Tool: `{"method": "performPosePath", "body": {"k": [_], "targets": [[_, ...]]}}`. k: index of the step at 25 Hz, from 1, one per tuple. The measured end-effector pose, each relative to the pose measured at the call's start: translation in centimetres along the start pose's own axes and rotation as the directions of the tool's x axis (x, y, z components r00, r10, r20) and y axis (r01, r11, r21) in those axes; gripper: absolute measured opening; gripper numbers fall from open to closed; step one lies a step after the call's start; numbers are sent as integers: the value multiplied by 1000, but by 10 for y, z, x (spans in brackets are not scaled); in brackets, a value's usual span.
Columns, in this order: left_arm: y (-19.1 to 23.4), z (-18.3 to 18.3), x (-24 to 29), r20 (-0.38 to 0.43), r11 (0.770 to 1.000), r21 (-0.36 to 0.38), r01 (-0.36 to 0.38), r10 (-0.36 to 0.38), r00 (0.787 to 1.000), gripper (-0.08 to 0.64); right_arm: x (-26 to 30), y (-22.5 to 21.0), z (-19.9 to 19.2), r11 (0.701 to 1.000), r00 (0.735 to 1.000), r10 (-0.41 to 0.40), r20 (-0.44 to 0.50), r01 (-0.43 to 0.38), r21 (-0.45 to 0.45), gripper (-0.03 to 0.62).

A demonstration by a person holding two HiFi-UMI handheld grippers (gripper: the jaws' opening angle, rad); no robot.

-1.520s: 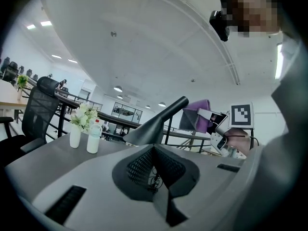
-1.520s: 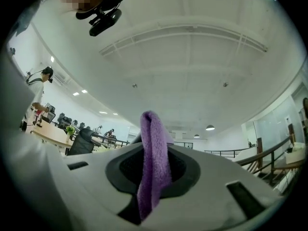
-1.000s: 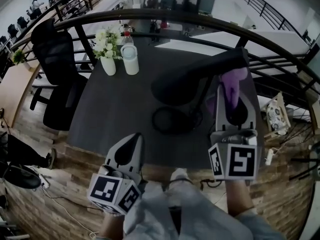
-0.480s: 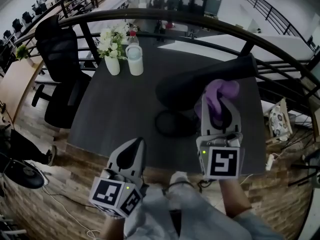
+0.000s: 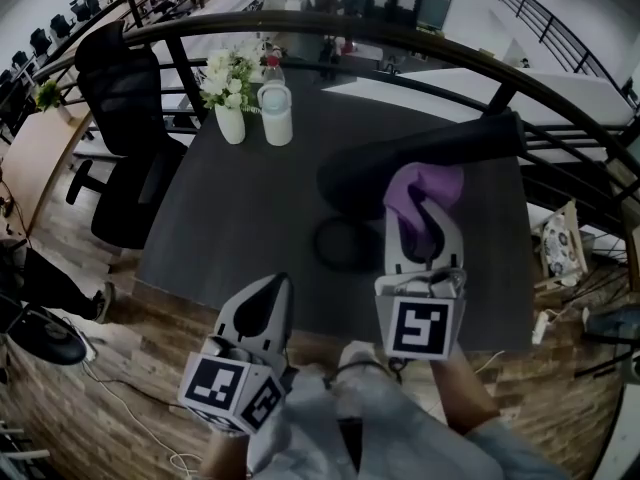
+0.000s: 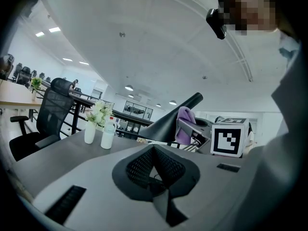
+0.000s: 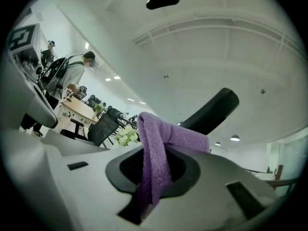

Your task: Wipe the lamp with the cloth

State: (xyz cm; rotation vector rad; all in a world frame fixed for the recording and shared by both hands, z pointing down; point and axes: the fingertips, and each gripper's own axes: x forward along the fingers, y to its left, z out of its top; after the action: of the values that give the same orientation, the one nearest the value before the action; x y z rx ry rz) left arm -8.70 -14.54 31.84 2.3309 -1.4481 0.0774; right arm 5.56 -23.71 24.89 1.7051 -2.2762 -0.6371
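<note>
Fingers of your right gripper (image 5: 424, 226) are clamped on the purple cloth (image 5: 425, 186), which bunches over the tips and hangs down between them. Cloth sits right up against the near edge of the lamp (image 5: 430, 153), at its long dark head on the right side of the tabletop (image 5: 240, 218); actual contact can't be told. Lamp's round base lies just left of that gripper. Your left gripper (image 5: 270, 284) hangs at the near edge of the tabletop, fingers together on nothing, well apart from the lamp. Vase (image 5: 231, 123) of white flowers and bottle (image 5: 276, 113) stand side by side at the far left. Black chair (image 5: 125, 98) is left of the tabletop.
</note>
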Motion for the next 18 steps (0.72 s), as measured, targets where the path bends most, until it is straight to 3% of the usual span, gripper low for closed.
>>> {"method": "performPosePath", "body": {"k": [18], "targets": [[0, -1, -6, 2, 1000, 7, -7, 7, 1000, 14, 2, 51, -12, 995, 993, 101, -64, -101, 3, 57]]}}
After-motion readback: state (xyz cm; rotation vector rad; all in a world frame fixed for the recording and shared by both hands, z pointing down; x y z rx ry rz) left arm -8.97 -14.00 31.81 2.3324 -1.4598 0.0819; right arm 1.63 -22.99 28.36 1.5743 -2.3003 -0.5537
